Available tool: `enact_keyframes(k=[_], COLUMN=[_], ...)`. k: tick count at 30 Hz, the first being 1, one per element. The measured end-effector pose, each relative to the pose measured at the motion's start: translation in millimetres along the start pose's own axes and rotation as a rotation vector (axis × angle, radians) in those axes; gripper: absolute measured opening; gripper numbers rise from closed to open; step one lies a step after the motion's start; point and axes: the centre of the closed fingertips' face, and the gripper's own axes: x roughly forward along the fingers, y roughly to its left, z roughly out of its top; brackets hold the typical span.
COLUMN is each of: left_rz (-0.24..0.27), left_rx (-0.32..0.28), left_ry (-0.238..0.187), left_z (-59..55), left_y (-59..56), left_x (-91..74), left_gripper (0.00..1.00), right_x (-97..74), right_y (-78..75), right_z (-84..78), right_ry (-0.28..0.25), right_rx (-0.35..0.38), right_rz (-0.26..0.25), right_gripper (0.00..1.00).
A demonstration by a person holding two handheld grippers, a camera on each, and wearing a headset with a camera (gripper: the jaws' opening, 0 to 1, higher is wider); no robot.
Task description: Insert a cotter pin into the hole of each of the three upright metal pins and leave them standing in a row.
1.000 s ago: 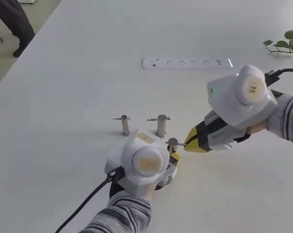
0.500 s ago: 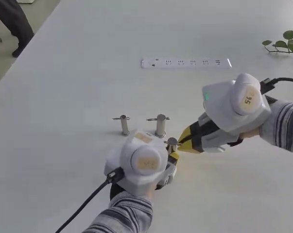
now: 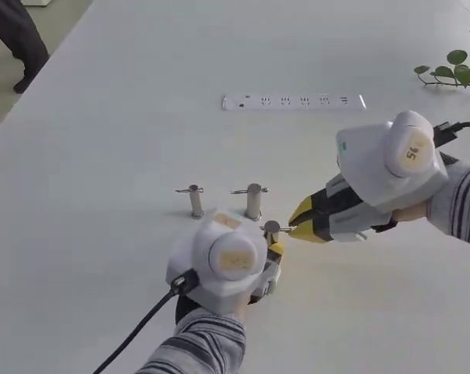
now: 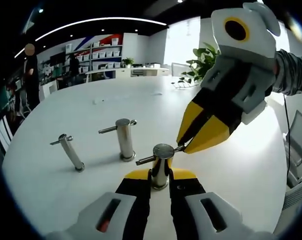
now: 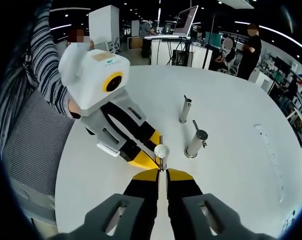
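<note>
The nearest pin (image 3: 272, 229) stands upright on the white surface (image 3: 141, 117), held low on its shaft by the left gripper (image 4: 160, 176), whose yellow-tipped jaws are pressed against it from both sides. A cotter pin (image 4: 146, 160) lies crosswise through the hole just under the pin's head. The right gripper (image 5: 161, 172) meets it from the opposite side, its jaws closed together on the cotter pin's end, just beside the pin's head.

Two more pins stand behind: the middle pin (image 3: 253, 201) near the held one, the left pin (image 3: 196, 201) further along and level with it. Each already carries a cotter pin through its top. The held pin sits closer to the person and slightly right of the middle pin, so the three do not make a straight row.

Open surface lies on every side of the pins. The surface's left edge runs diagonally through the upper left of the head view – beyond it is floor, where a person's legs (image 3: 20, 35) stand. A white power strip (image 3: 293, 101) lies flat well behind the pins, and a leafy plant (image 3: 451, 68) reaches in at the far right, both well apart from the work. A black cable (image 3: 137, 331) trails from the left gripper toward the near edge.

The round cap on the right gripper bears two tilted digits – they read as 56. I can read no other writing.
</note>
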Motion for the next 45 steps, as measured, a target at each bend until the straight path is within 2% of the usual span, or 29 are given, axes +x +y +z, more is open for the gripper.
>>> enact_keyframes(k=[20, 25, 29, 31, 33, 42, 45], left_rz=[0.017, 0.028, 0.034, 0.024, 0.023, -0.001, -0.009], left_rx=[-0.013, -0.015, -0.004, 0.008, 0.041, 0.065, 0.066], left_ry=[0.002, 0.017, 0.05, 0.05, 0.059, 0.054, 0.048], left_z=[-0.8, -3.2, -9.8, -9.8, -10.5, -6.5, -5.6], left_y=[1.0, 0.8, 2.6, 2.8, 5.1, 7.3, 8.4], left_x=[0.5, 1.2, 0.5, -3.0, -6.6, -19.5, -25.1], left_gripper=[0.1, 0.11, 0.21, 0.21, 0.27, 0.44, 0.46], right_x=[7.8, 8.4, 8.0, 7.5, 7.1, 12.3, 18.5], right_y=[0.5, 0.4, -0.6, -1.7, -1.3, -2.0, -2.4], right_z=[8.5, 8.8, 7.8, 6.5, 7.7, 17.4, 16.5], right_ry=[-0.007, -0.008, -0.005, 0.002, -0.007, -0.043, -0.038], right_rx=[0.003, -0.003, 0.009, 0.013, 0.024, 0.089, 0.093], right_rz=[0.008, 0.005, -0.007, -0.018, -0.022, -0.034, -0.035], right_gripper=[0.0, 0.0, 0.0, 0.05, 0.08, 0.15, 0.15])
